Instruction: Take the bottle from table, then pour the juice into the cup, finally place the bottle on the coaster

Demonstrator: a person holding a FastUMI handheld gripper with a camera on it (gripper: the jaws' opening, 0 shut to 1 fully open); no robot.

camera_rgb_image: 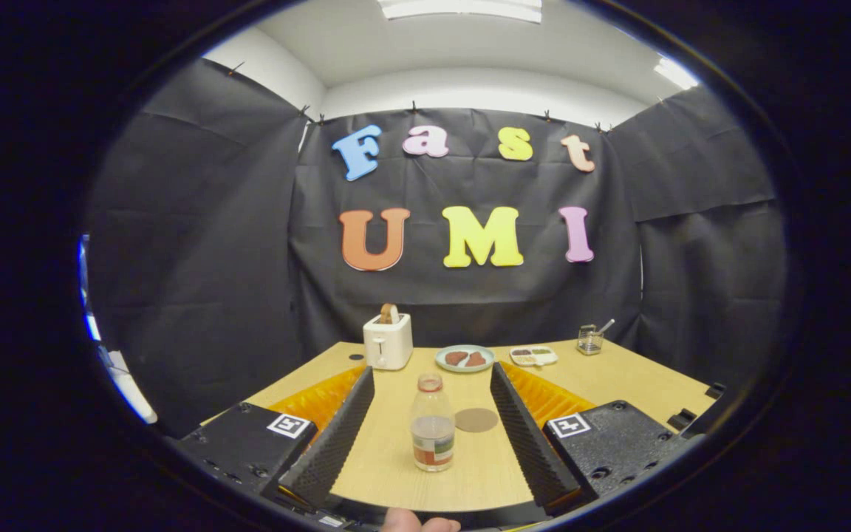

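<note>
Gripper view: gripper (431, 425) wide open, empty; bottle (432, 433) stands untouched between fingers, coaster (476, 420) at two o'clock; everything remains.

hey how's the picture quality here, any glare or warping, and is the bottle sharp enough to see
In the gripper view: fisheye warping bows the table edges and booth walls; ceiling lights blow out to white glare; the bottle stands upright and sharp between the open jaws of the gripper, untouched, with a soft shadow; the coaster beside it is clear; the toaster and plate beyond are slightly softer.
</note>
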